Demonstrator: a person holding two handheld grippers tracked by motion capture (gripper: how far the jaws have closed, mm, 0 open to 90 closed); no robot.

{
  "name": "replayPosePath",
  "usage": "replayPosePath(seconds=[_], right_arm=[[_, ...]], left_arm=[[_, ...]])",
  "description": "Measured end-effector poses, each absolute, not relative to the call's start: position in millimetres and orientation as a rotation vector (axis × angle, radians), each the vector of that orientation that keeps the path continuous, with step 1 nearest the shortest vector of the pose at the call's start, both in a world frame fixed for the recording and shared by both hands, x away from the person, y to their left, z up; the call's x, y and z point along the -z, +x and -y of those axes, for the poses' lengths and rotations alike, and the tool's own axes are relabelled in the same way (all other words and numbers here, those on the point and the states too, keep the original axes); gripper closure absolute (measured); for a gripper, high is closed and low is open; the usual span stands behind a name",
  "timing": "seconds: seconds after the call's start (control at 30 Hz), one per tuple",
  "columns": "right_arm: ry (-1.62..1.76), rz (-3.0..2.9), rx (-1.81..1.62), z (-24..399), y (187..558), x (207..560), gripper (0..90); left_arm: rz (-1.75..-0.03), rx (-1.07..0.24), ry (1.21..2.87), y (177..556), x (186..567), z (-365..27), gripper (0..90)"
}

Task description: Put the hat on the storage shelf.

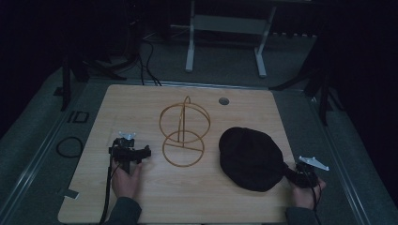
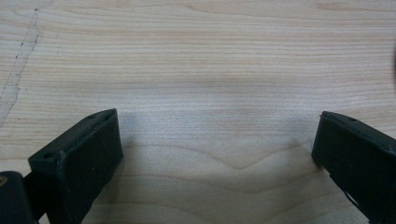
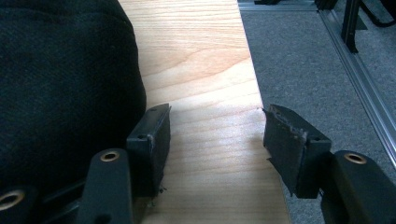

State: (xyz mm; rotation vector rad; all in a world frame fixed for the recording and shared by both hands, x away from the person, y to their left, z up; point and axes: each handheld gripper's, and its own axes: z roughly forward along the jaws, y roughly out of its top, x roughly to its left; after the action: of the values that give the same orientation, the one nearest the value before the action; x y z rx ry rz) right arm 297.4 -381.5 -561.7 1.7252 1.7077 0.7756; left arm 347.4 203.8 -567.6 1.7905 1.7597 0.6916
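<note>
Left gripper low, jaws spread wide, right gripper likewise parted, both hand-held

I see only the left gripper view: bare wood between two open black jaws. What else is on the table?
Observer: In the high view, a gold wire stand sits mid-table, just to the right of your left gripper.
Operator: Is anything beyond the stand?
Observer: Yes, a black hat lies on the table's right half, apart from the stand.
Operator: Where is the right gripper?
Observer: The right gripper is at the table's right edge, open, one jaw right beside the hat; nothing sits between the jaws.
</note>
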Motion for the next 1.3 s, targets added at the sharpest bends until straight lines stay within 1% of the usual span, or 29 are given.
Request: replayPosePath(seconds=[0.07, 0.13, 0.17, 0.37, 0.53, 0.7, 0.9, 1.1, 1.3], right_arm=[[1.723, -1.713, -0.776, 381.5, 297.4, 561.4, 43.1], [1.723, -1.713, -0.776, 381.5, 297.4, 561.4, 43.1], [1.719, -1.739, -0.768, 381.0, 298.3, 559.2, 49.3], [1.726, -1.750, -0.737, 381.3, 299.4, 555.4, 49.7], [1.699, -1.768, -0.746, 379.9, 297.4, 544.9, 48.5], [1.620, -1.819, -0.683, 374.9, 298.8, 529.0, 45.7], [1.586, -1.821, -0.720, 372.6, 301.0, 509.0, 40.8], [1.551, -1.884, -0.756, 363.1, 303.9, 490.1, 31.2], [1.510, -1.960, -0.769, 352.8, 310.1, 479.8, 25.0]], left_arm=[[-1.759, -0.691, 1.791, 347.4, 567.6, -203.9, 1.2], [-1.759, -0.692, 1.791, 347.4, 567.6, -203.8, 1.2], [-1.760, -0.691, 1.791, 347.4, 567.6, -203.8, 1.2], [-1.761, -0.692, 1.790, 347.4, 567.6, -203.0, 1.2], [-1.759, -0.691, 1.794, 347.3, 567.5, -202.3, 1.2], [-1.757, -0.690, 1.798, 347.4, 567.3, -202.1, 1.2], [-1.757, -0.691, 1.796, 347.6, 567.5, -201.5, 1.2], [-1.757, -0.690, 1.795, 347.6, 567.5, -201.2, 1.2], [-1.757, -0.690, 1.795, 347.8, 567.5, -200.9, 1.2]])
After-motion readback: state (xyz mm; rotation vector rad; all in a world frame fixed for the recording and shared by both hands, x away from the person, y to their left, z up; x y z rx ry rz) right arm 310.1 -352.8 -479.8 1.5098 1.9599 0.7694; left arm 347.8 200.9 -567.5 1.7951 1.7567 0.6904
